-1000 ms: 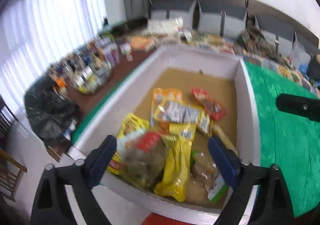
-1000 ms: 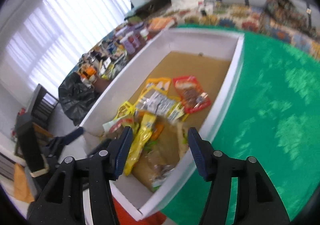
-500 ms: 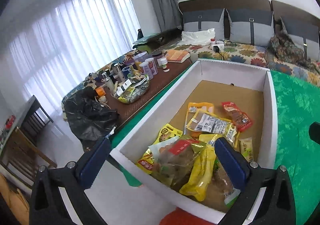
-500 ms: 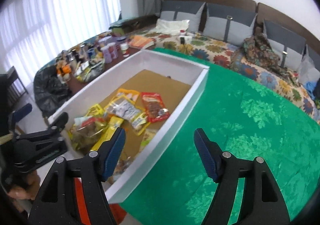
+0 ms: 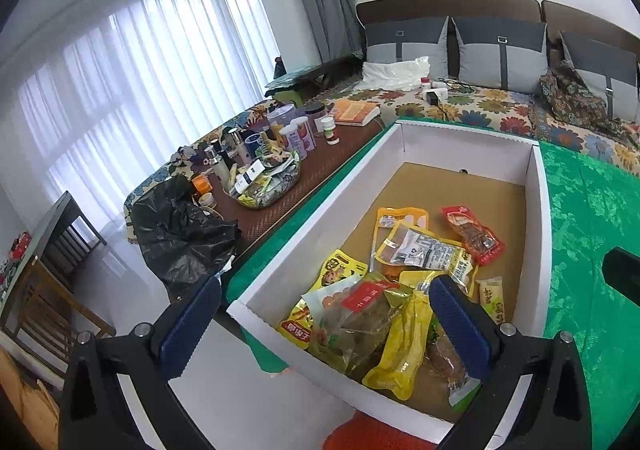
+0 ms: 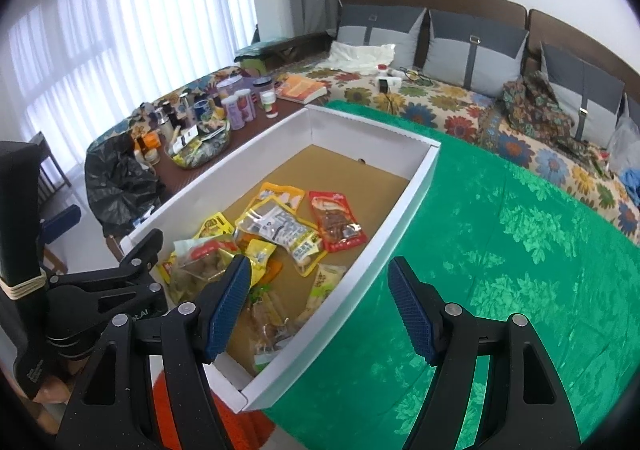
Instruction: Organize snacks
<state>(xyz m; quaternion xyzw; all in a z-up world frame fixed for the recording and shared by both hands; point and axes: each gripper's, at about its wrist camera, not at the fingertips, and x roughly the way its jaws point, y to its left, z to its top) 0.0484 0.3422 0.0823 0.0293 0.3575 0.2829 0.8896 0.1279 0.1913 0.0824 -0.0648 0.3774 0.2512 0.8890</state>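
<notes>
2 hand-held grippers, left (image 5: 320, 324) and right (image 6: 320, 296), both released (nothing held), above lengthwise-lying red snack packet (image 6: 335, 221).

Both tools have pulled up and back from the white box (image 5: 536, 209) over the past second. The left tool (image 5: 324, 326), earlier hanging low over the heap of snack packets (image 5: 384, 314) with its blue pads straddling them, now sits higher and farther off, its near pad past the box's corner. The right tool (image 6: 320, 310) has swung rightward, one pad now over the green tabletop cloth (image 6: 520, 250) instead of the box. Both tools' jaws spread wider.
</notes>
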